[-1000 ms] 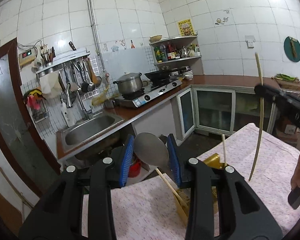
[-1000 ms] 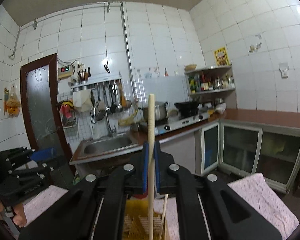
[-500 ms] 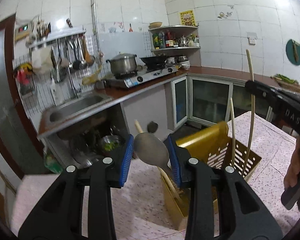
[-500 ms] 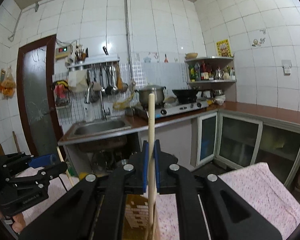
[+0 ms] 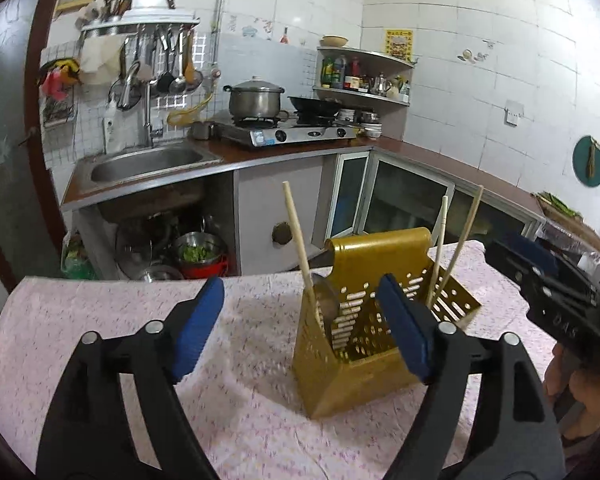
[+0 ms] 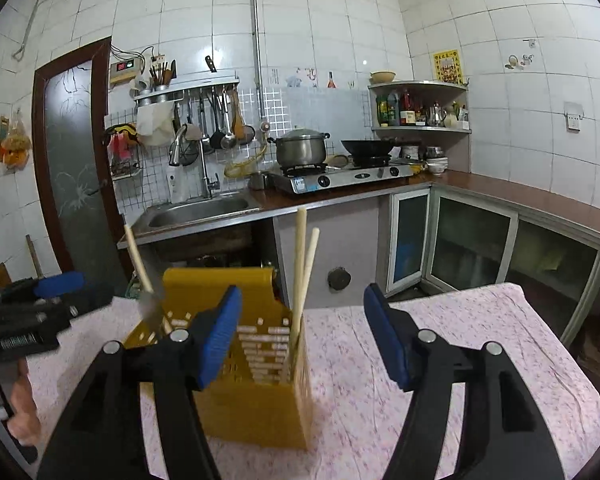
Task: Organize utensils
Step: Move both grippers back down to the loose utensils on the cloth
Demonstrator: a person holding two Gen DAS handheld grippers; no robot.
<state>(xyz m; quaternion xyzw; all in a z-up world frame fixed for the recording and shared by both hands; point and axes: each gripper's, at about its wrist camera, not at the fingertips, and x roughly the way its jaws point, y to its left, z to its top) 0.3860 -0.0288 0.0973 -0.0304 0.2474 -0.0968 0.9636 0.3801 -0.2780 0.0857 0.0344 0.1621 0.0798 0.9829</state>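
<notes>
A gold slotted utensil holder (image 5: pixel 364 344) (image 6: pixel 256 392) stands on the table. A metal spoon with a wooden handle (image 5: pixel 298 236) (image 6: pixel 138 260) leans in its left compartment. A pair of pale chopsticks (image 5: pixel 440 248) (image 6: pixel 300 272) stands in the other compartment. My left gripper (image 5: pixel 300 320) hovers just in front of the holder, its jaws opening, and the pads touch nothing. My right gripper (image 6: pixel 302 332) faces the holder from the other side, also opening, with the chopsticks free beyond its pads. Each gripper shows at the edge of the other's view (image 5: pixel 548 292) (image 6: pixel 40 304).
A pink flowered cloth (image 5: pixel 240 408) covers the table. Beyond its far edge are a steel sink (image 6: pixel 198 210), a gas stove with a pot (image 6: pixel 302 148) and a wok, and glass-door cabinets (image 6: pixel 472 244). A person's hand (image 5: pixel 580 400) holds the right gripper.
Both grippers sank toward the holder and their jaws parted. The spoon left the left gripper and a chopstick left the right; both now stand in the holder.
</notes>
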